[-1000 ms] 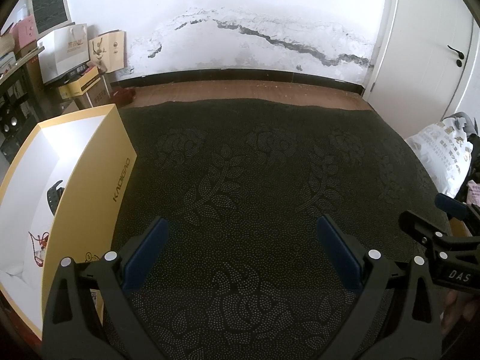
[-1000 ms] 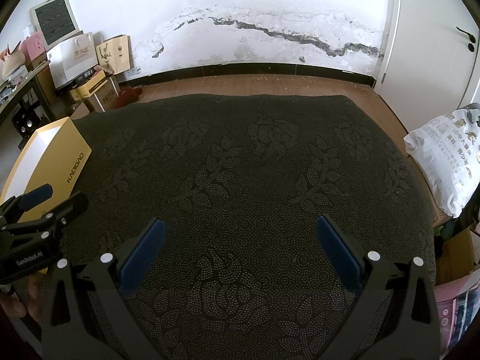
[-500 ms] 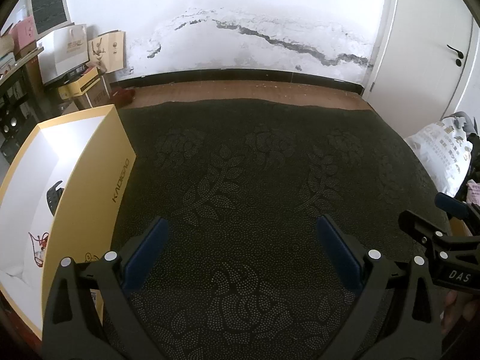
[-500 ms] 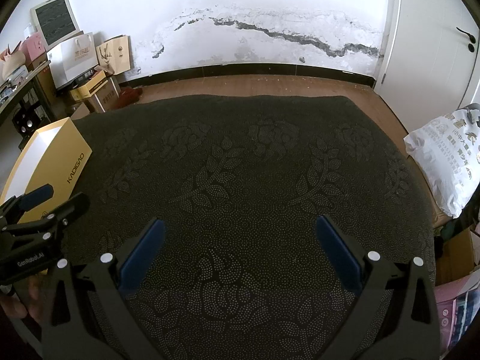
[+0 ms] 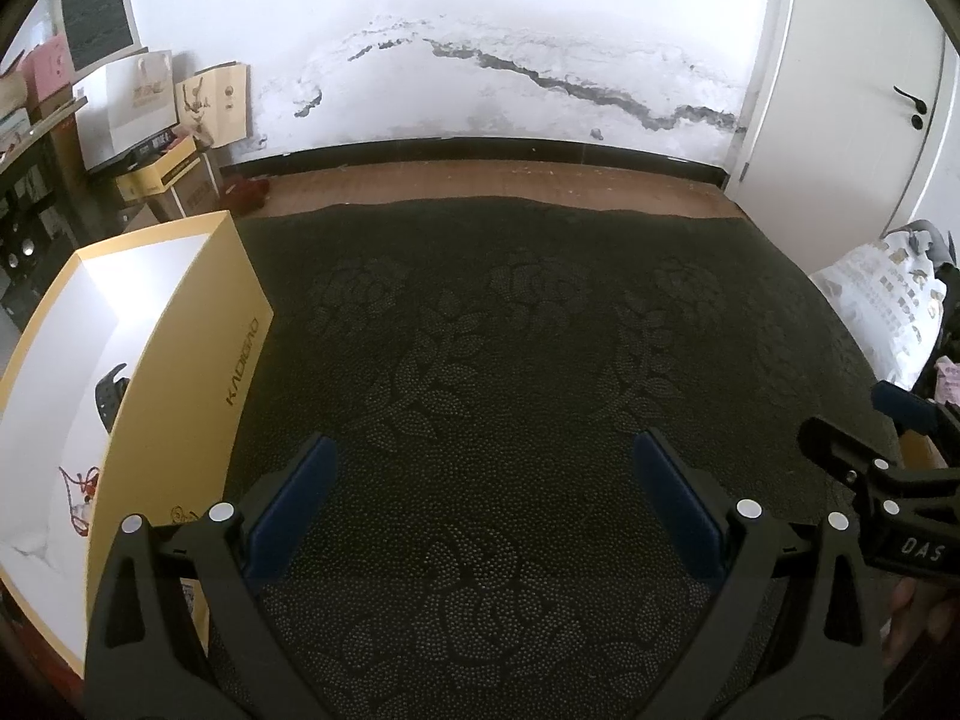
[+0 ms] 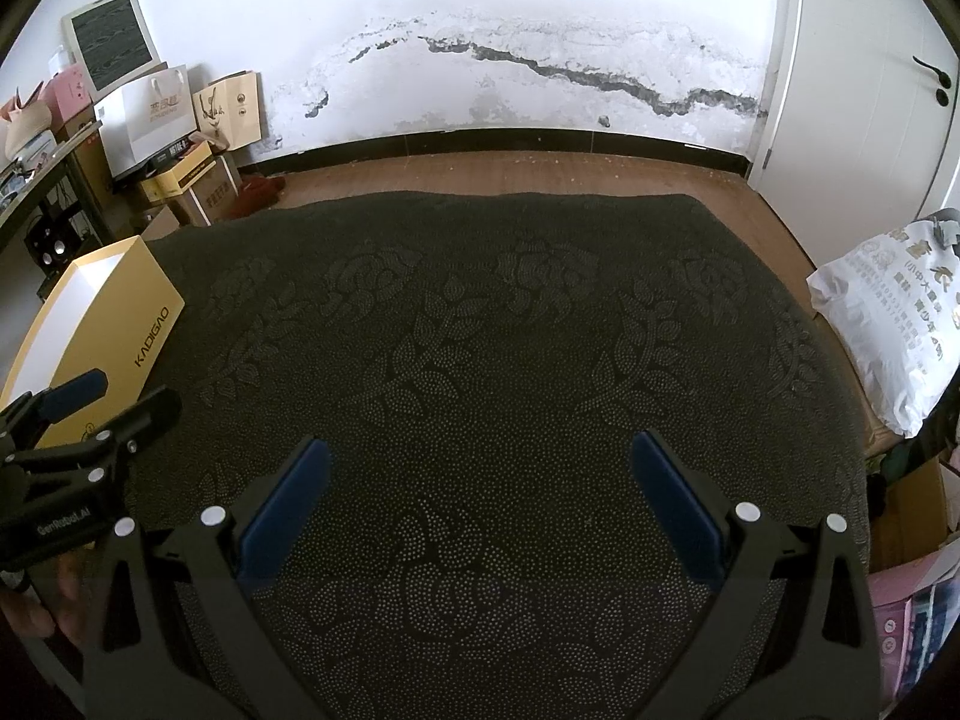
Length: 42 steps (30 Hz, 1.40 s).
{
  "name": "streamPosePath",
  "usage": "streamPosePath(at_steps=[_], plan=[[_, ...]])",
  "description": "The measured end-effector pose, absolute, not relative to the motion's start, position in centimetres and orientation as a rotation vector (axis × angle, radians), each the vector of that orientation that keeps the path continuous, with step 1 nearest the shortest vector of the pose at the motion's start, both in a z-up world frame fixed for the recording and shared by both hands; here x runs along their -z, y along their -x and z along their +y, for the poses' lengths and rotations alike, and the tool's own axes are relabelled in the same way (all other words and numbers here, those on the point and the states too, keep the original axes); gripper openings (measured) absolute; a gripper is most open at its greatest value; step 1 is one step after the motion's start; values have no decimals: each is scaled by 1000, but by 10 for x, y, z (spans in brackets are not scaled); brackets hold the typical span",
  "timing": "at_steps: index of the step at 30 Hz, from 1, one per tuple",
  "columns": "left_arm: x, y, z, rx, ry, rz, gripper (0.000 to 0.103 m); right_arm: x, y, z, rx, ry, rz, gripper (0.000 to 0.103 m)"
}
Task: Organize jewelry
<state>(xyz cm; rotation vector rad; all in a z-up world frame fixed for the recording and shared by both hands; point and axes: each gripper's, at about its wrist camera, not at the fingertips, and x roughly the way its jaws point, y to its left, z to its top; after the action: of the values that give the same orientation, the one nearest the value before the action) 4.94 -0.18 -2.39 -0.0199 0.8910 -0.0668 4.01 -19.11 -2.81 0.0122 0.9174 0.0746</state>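
Note:
An open yellow box point(image 5: 180, 372) with a white inside stands at the left of the dark cloth-covered table point(image 5: 510, 360); it also shows in the right wrist view point(image 6: 114, 324). Inside it lie a red string piece point(image 5: 78, 489) and a black object point(image 5: 108, 399). My left gripper point(image 5: 486, 450) is open and empty over the cloth, just right of the box. My right gripper point(image 6: 480, 450) is open and empty over the middle of the cloth. Each gripper shows at the edge of the other's view, the right one point(image 5: 864, 450) and the left one point(image 6: 102, 402).
A white printed sack point(image 6: 882, 324) lies beyond the table's right edge. Boxes and paper bags point(image 6: 180, 120) stand by the far left wall. A white door point(image 6: 870, 90) is at the right. Wooden floor lies beyond the table's far edge.

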Motion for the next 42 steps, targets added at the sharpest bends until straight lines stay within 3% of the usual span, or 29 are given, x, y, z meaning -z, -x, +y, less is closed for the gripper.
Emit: streamPosePath(at_steps=[42], plan=[[15,-34,-16,52,-20,814,97,23,-38,-194,-62,-20,897,97]])
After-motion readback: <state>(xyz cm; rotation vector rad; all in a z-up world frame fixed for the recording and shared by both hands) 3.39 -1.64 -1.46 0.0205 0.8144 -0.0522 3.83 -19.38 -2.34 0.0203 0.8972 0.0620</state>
